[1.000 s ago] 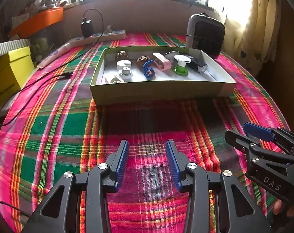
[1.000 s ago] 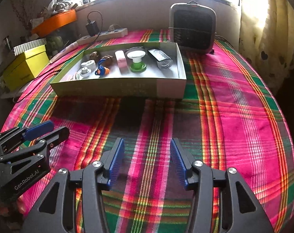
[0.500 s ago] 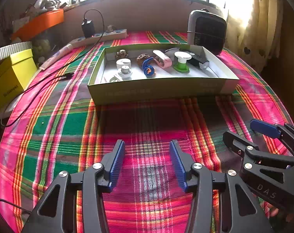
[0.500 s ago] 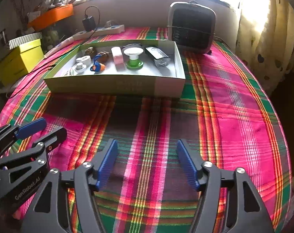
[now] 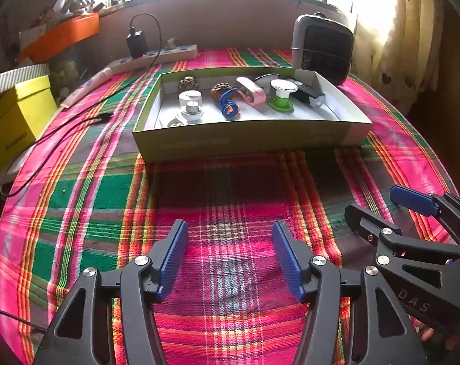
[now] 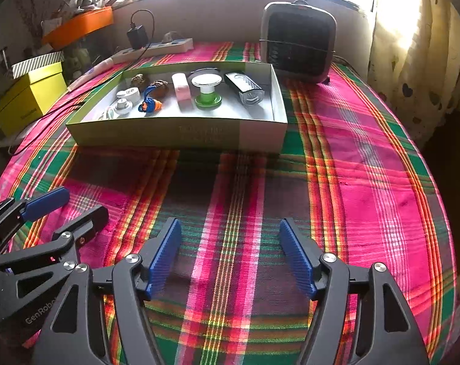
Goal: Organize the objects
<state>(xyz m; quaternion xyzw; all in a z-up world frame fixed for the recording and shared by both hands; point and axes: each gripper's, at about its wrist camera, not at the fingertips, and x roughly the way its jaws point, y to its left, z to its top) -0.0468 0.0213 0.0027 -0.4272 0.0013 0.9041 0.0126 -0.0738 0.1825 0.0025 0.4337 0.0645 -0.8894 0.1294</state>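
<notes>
A shallow green cardboard box point(image 5: 248, 140) point(image 6: 175, 135) lies on the plaid cloth ahead of both grippers. It holds a green and white spool point(image 5: 281, 97) point(image 6: 207, 91), a pink piece point(image 5: 254, 92), a blue curled piece point(image 5: 228, 106), white round pieces point(image 5: 191, 105), a black and silver device point(image 6: 245, 89) and brown lumps point(image 5: 187, 82). My left gripper point(image 5: 230, 228) hovers over bare cloth well short of the box, its jaws opening with nothing between them. My right gripper point(image 6: 230, 223) stands beside it, wide open, nothing between its fingers.
A small grey fan point(image 5: 322, 48) stands behind the box at the right. A power strip point(image 5: 157, 56) with a plugged charger lies at the back, and a black cable point(image 5: 62, 130) runs across the left. A yellow box point(image 5: 14, 115) sits left; curtains hang right.
Both grippers' jaws have spread wider apart. Neither hand has shifted, and the box and its contents lie as before.
</notes>
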